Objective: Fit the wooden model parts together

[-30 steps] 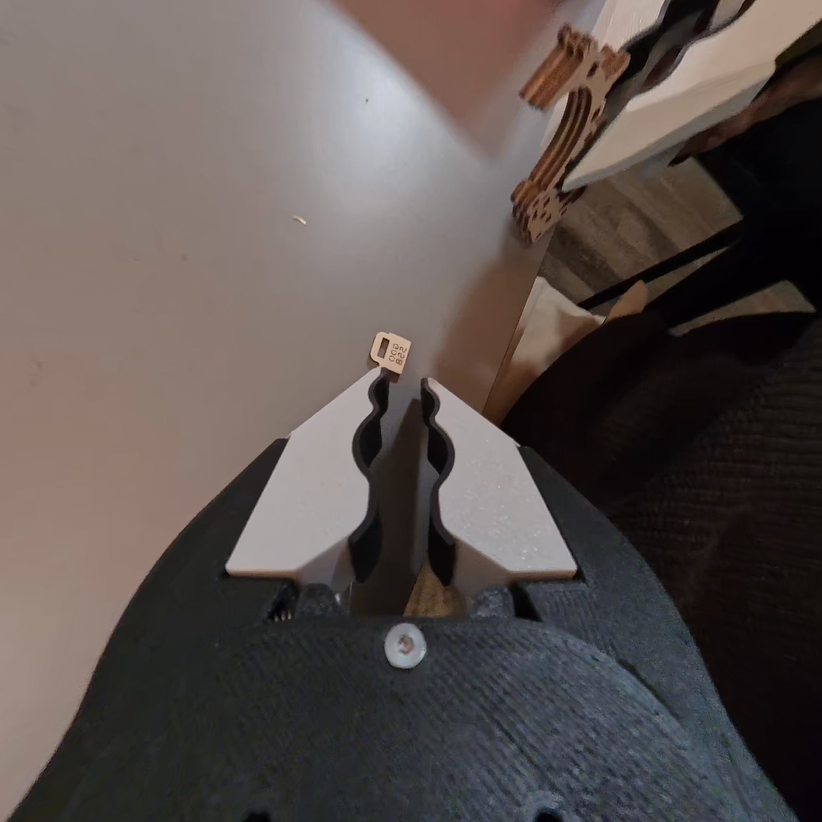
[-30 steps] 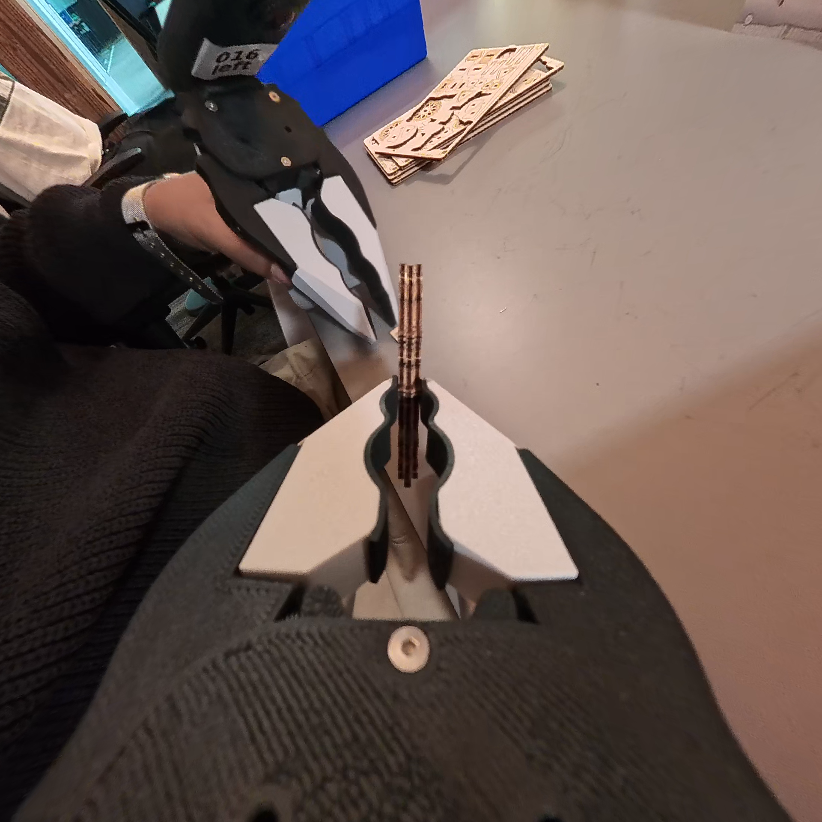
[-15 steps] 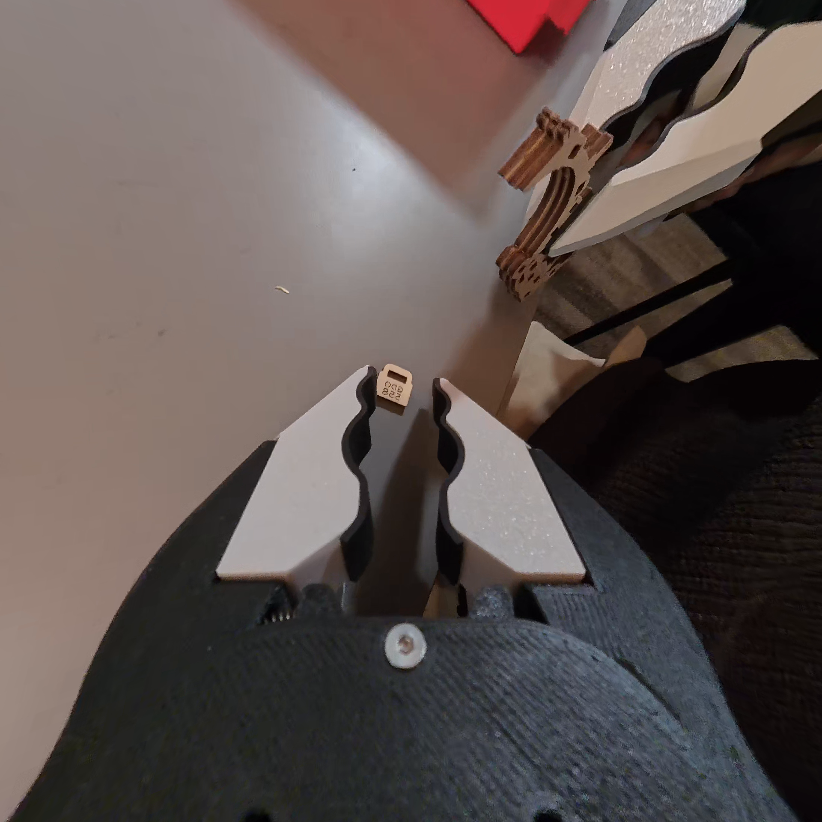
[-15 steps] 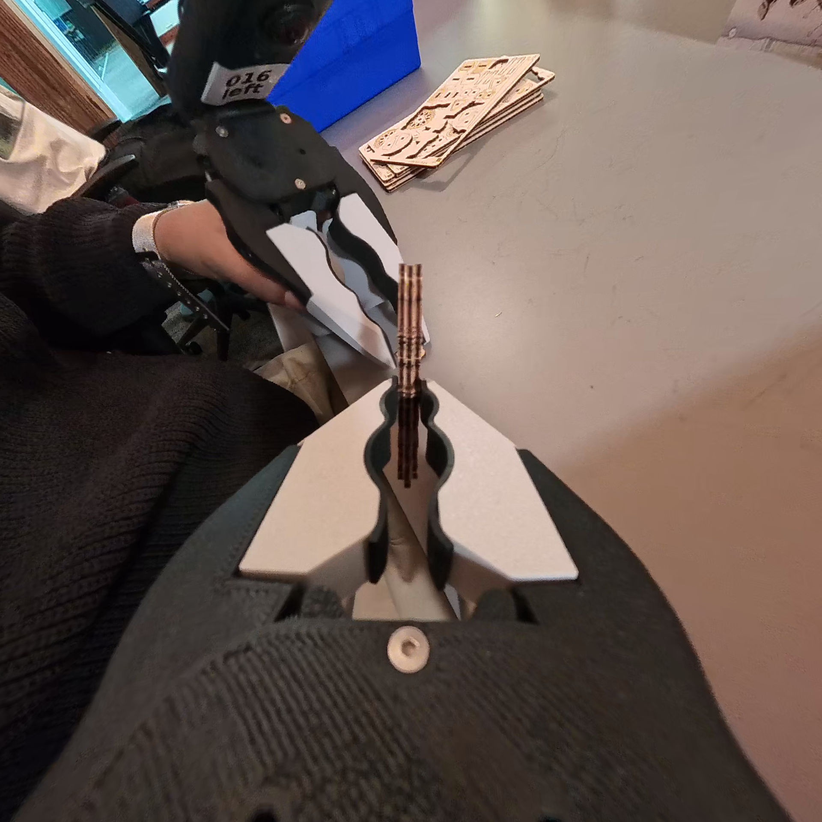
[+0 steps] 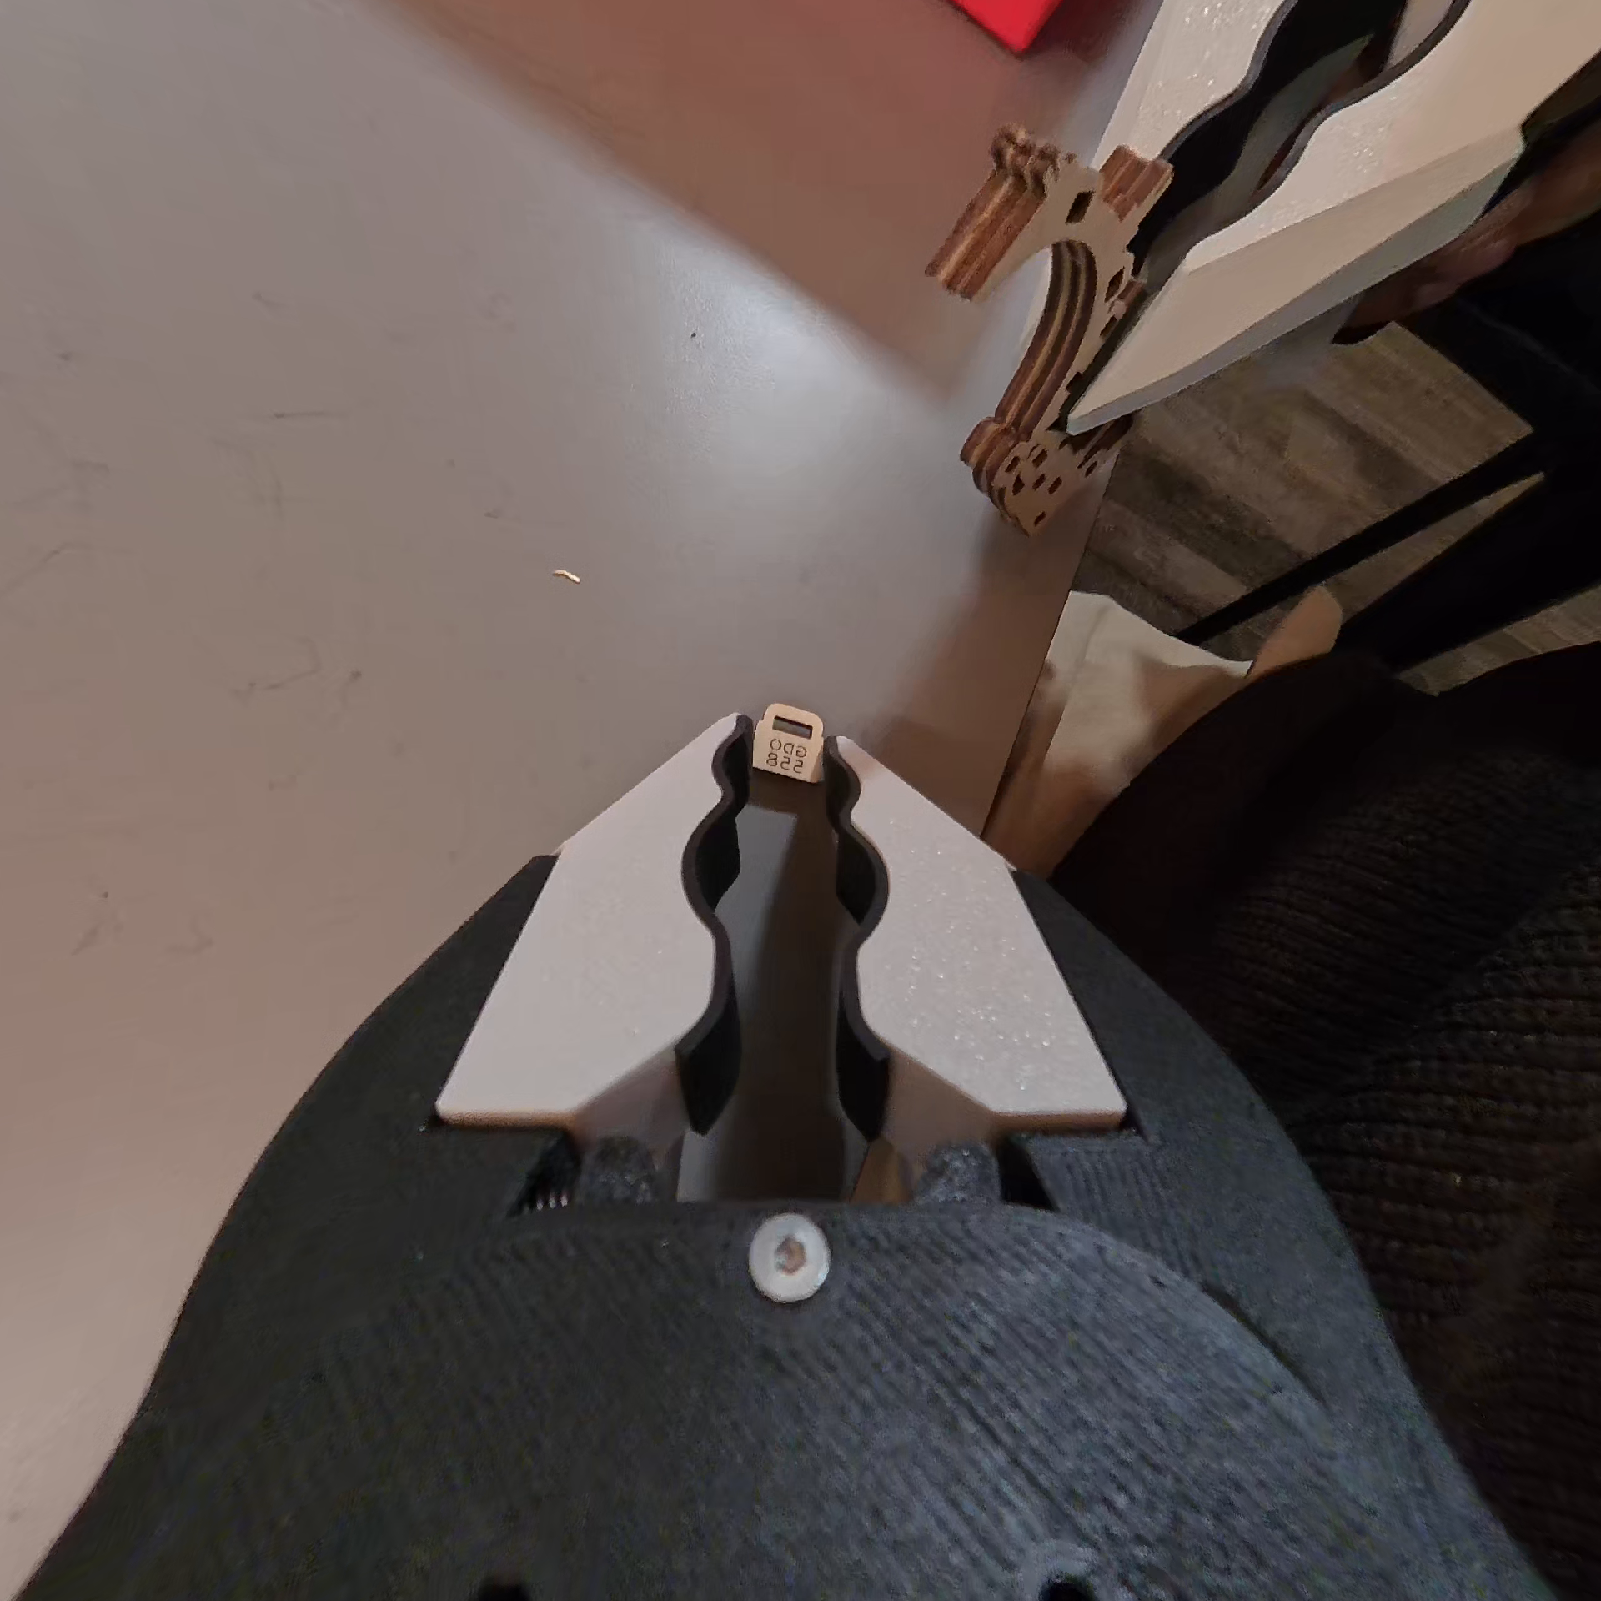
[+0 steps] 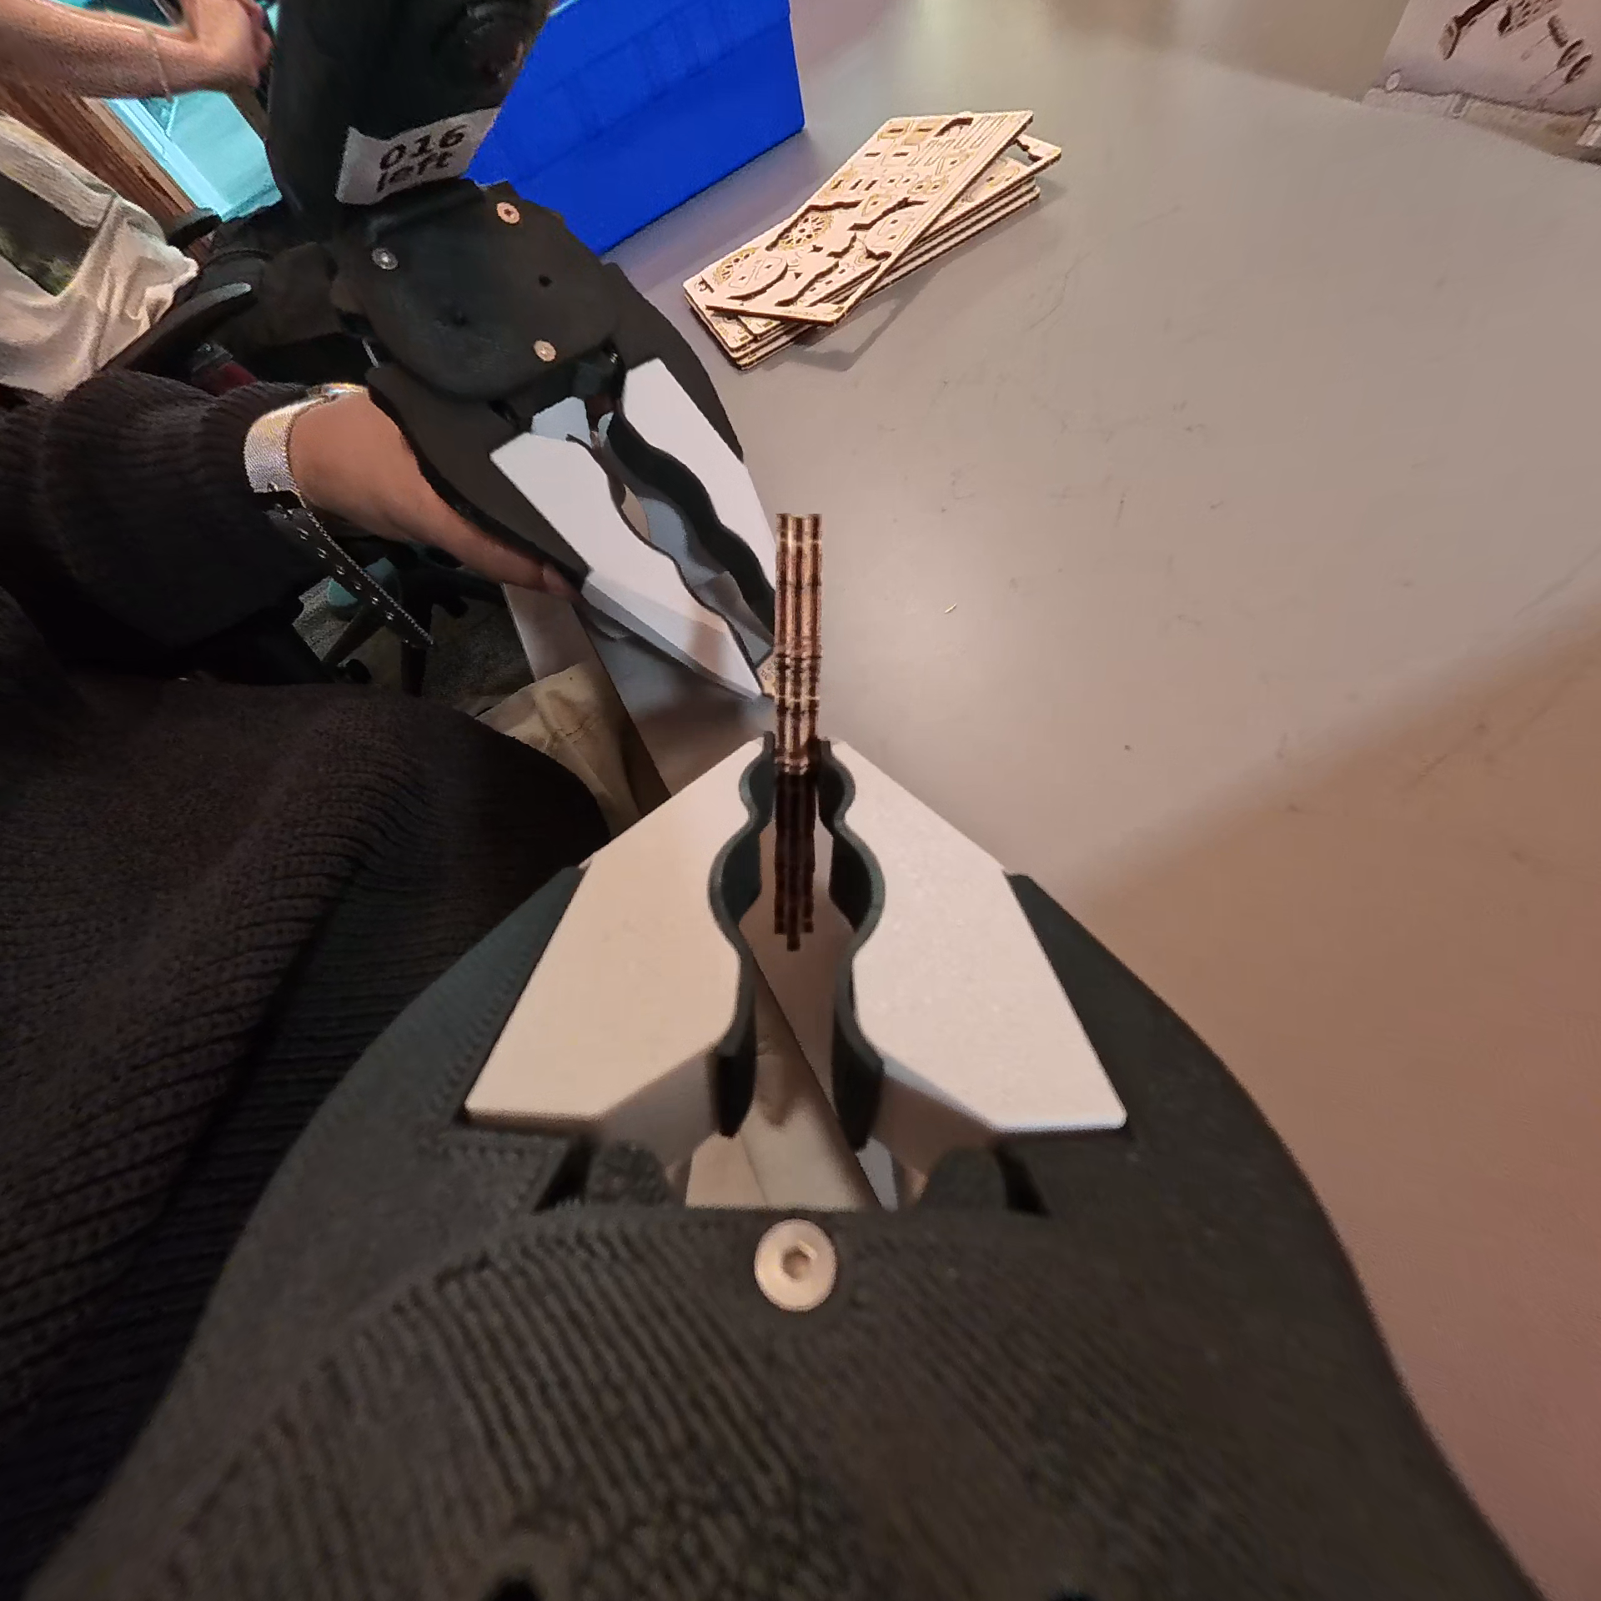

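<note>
My left gripper [image 5: 787, 745] has its fingertips closed against a small tan wooden piece [image 5: 788, 752] with a slot, low over the grey table [image 5: 346, 433] near its edge. My right gripper [image 6: 799, 754] is shut on a layered wooden part [image 6: 799, 624] with three plies, seen edge-on and held upright. In the left wrist view that curved part [image 5: 1053, 346] hangs in the right gripper [image 5: 1100, 294] at the upper right, above the table edge. In the right wrist view the left gripper [image 6: 762, 667] points down just left of the part.
A stack of laser-cut wooden sheets [image 6: 875, 234] lies farther back on the table, with a blue bin [image 6: 641, 113] behind it. A red object [image 5: 1014, 17] shows at the top edge. The person's dark sleeve [image 6: 173, 866] and chair legs lie beyond the table edge. My hands' fingertips stand some 8 cm from each other.
The left gripper has moved forward around the small piece and its fingers have narrowed onto it. The right gripper with the layered part has come closer to the left one.
</note>
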`<state>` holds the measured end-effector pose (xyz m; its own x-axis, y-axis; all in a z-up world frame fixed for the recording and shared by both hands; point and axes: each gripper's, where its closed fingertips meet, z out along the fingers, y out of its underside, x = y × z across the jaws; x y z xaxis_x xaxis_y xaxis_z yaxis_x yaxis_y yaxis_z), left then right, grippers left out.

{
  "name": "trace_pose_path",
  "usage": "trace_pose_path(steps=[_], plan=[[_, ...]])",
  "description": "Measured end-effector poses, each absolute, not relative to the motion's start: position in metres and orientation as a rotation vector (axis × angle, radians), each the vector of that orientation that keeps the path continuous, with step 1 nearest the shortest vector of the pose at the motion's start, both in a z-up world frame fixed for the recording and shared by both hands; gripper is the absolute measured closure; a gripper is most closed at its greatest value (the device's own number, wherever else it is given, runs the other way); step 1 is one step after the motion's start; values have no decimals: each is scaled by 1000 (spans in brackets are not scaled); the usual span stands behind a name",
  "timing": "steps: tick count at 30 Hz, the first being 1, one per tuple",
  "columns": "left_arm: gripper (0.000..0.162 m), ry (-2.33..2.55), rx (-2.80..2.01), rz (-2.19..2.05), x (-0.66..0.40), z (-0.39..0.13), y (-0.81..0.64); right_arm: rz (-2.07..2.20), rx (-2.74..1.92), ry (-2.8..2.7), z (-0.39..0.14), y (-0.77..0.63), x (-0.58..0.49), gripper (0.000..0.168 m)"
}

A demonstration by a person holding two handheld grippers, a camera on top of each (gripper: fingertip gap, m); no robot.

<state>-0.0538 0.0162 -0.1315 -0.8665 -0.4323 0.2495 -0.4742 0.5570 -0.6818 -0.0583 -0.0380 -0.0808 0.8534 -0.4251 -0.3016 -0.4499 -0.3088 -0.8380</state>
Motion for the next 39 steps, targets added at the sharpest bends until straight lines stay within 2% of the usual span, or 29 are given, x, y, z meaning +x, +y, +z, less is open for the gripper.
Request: trace_pose_path(steps=[9, 18, 29, 39], plan=[[147, -2437, 828, 1525, -46, -95, 18, 25, -1941, 646, -82, -39, -57, 161], [148, -2040, 597, 1904, -63, -25, 18, 40, -1945, 456, -75, -24, -78, 161], [148, -2026, 476, 1914, -84, -10, 11, 94, -1779, 340, -51, -11, -87, 161], [148, -2025, 437, 1898, -91, -10, 8, 68, -1829, 262, -56, -4, -99, 161]])
